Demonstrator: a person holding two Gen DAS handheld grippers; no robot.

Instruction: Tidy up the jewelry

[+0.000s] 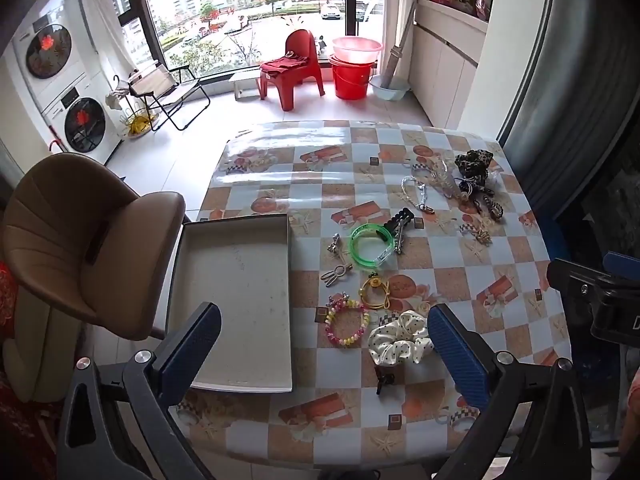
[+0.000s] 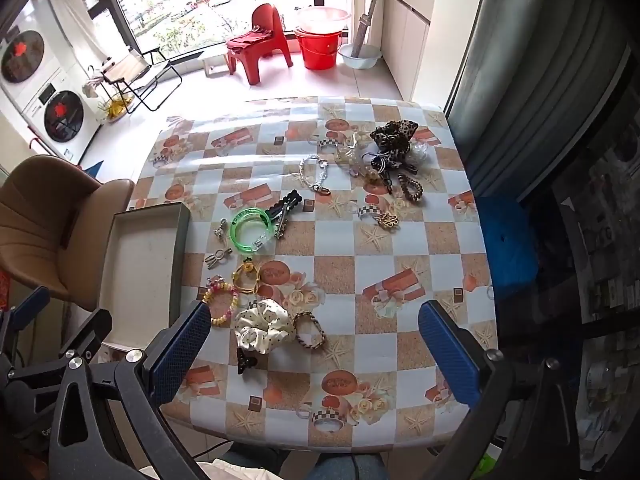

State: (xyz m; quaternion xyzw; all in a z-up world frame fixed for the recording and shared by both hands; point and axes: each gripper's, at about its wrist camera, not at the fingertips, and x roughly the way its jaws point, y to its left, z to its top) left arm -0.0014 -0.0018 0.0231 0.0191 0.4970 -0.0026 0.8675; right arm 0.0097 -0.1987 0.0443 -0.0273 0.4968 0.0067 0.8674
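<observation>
An empty shallow box (image 1: 236,300) (image 2: 144,264) lies at the table's left edge. Right of it are scattered pieces: a green bangle (image 1: 370,246) (image 2: 251,227), a yellow ring-shaped piece (image 1: 374,293), a pink-and-yellow bead bracelet (image 1: 346,325) (image 2: 221,304), a cream dotted scrunchie (image 1: 400,342) (image 2: 262,328), a black claw clip (image 1: 384,380) (image 2: 245,359), a silver chain (image 2: 314,176) and a leopard scrunchie (image 1: 474,162) (image 2: 394,136). My left gripper (image 1: 324,354) hangs open above the box and the bracelet, holding nothing. My right gripper (image 2: 314,354) is open over the near table, empty.
The table (image 2: 416,240) wears a checked glossy cloth. A tan padded chair (image 1: 80,240) stands against its left side. A dark cabinet (image 2: 560,160) and a blue object (image 2: 506,236) border the right edge. Beyond are a red chair (image 1: 294,66), buckets and stacked washers.
</observation>
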